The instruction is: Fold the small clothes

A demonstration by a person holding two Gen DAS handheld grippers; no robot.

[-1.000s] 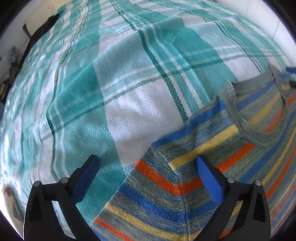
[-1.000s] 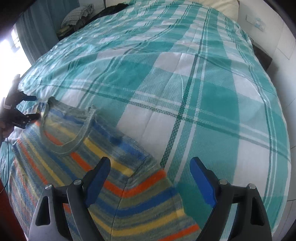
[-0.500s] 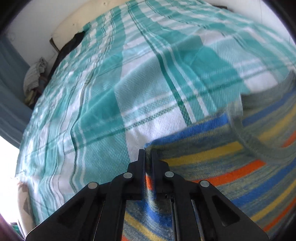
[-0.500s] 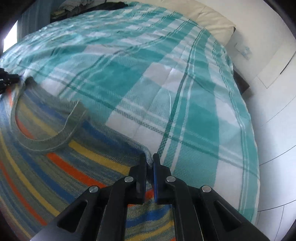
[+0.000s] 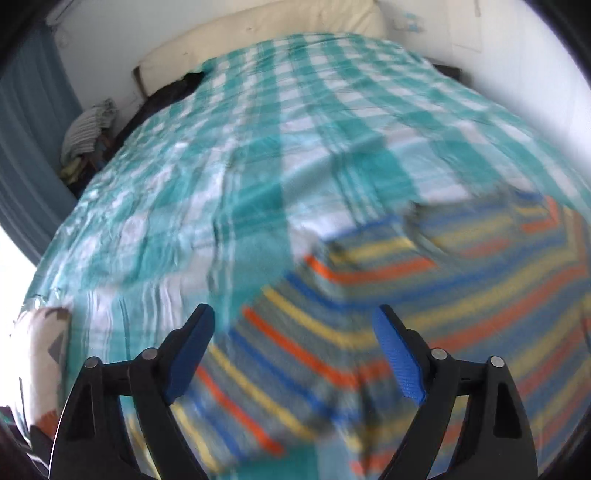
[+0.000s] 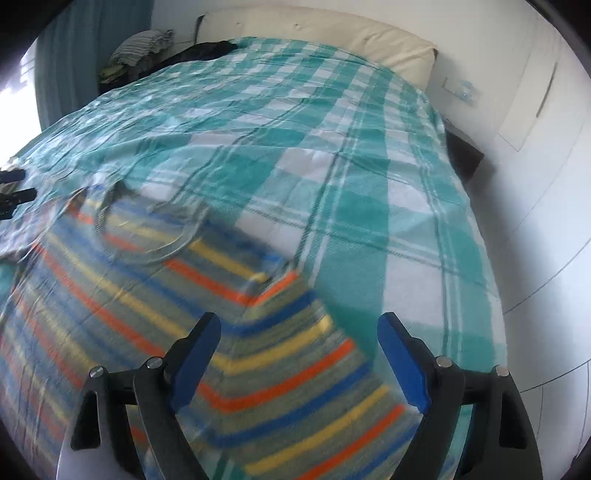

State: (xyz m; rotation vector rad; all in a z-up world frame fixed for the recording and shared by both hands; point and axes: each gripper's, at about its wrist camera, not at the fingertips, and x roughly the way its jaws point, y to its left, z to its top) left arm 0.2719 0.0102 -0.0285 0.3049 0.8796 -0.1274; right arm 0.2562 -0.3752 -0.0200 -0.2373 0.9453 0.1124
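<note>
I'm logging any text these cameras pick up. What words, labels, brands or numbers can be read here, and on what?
None can be read.
The striped shirt shows only coloured stripes, no visible tag or print.
The checked bedspread carries a plain pattern.
The small fitting on the wall is too small and blurred to show any marking.
The open left gripper and open right gripper bear no lettering.

Sweater (image 6: 155, 295) on bed (image 6: 332, 177), pillow (image 6: 332, 33) behind
</note>
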